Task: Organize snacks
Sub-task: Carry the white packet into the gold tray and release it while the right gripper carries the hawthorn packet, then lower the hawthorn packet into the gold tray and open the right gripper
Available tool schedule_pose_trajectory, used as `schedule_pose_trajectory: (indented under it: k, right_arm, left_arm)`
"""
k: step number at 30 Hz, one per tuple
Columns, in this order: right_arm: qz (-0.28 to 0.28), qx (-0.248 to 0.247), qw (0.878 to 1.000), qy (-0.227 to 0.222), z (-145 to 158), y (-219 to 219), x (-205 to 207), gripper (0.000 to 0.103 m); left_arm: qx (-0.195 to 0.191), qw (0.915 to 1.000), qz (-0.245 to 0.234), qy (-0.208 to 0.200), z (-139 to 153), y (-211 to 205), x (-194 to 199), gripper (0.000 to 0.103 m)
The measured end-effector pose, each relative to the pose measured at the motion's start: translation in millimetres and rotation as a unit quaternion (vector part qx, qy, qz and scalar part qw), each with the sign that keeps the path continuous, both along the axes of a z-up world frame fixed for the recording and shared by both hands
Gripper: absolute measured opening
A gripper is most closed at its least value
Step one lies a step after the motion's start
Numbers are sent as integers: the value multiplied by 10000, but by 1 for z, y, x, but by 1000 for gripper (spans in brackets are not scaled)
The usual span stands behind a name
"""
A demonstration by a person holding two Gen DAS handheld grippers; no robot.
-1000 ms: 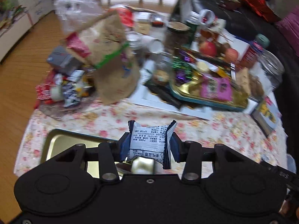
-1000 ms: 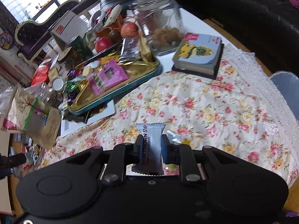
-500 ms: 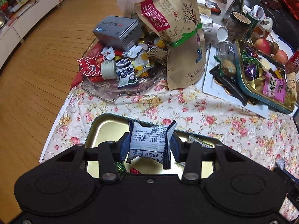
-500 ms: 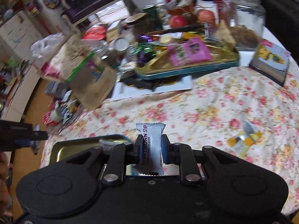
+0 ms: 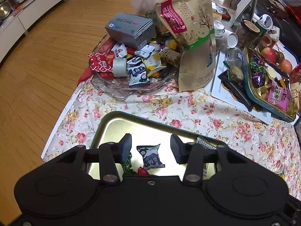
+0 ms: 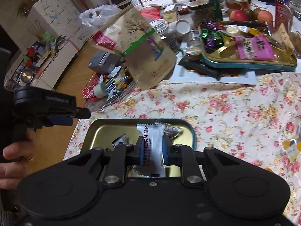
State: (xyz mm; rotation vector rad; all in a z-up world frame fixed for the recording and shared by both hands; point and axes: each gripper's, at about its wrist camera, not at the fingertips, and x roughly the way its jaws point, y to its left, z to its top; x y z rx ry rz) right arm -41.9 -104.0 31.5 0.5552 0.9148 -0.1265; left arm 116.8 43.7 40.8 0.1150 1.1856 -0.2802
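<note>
My left gripper [image 5: 150,147] is open over a gold tin tray [image 5: 116,124] on the floral cloth. A dark blue-and-white snack packet [image 5: 152,157] lies loose in the tray between the fingers, beside a green candy [image 5: 126,166] and a red one [image 5: 143,171]. My right gripper [image 6: 151,148] is shut on a white hawthorn strip packet [image 6: 152,145] and holds it over the same tray [image 6: 97,130]. The left gripper also shows in the right wrist view [image 6: 79,115], left of the tray.
A glass dish [image 5: 120,88] heaped with snacks and a grey box [image 5: 129,29] stands beyond the tray. A brown paper pouch [image 5: 191,43] stands upright beside it. A teal-rimmed tray [image 5: 263,103] of candies is at the right. Loose wrappers [image 6: 291,146] lie on the cloth.
My left gripper has opened and the blue-and-white packet has dropped into the gold tray. My right gripper has carried the hawthorn packet left until it is over the tray.
</note>
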Motion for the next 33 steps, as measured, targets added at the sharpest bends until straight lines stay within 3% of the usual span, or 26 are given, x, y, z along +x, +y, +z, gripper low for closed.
schedule_pose_trajectory:
  k: [5, 14, 20, 33]
  right_arm:
    - [171, -21, 9998, -73, 2, 14, 7, 21]
    - [854, 163, 9953, -435, 13, 43, 15, 27]
    - [1002, -24, 9935, -536, 17, 47, 12, 29]
    - [-11, -35, 9996, 272, -3, 2, 9, 29]
  left_arm:
    - [-144, 9996, 100, 206, -3, 5, 3, 53]
    - [-136, 9996, 179, 180, -2, 8, 3, 53]
    - [-125, 9996, 187, 191, -2, 8, 2, 53]
    - [-131, 9996, -57, 259, -2, -13, -11, 53]
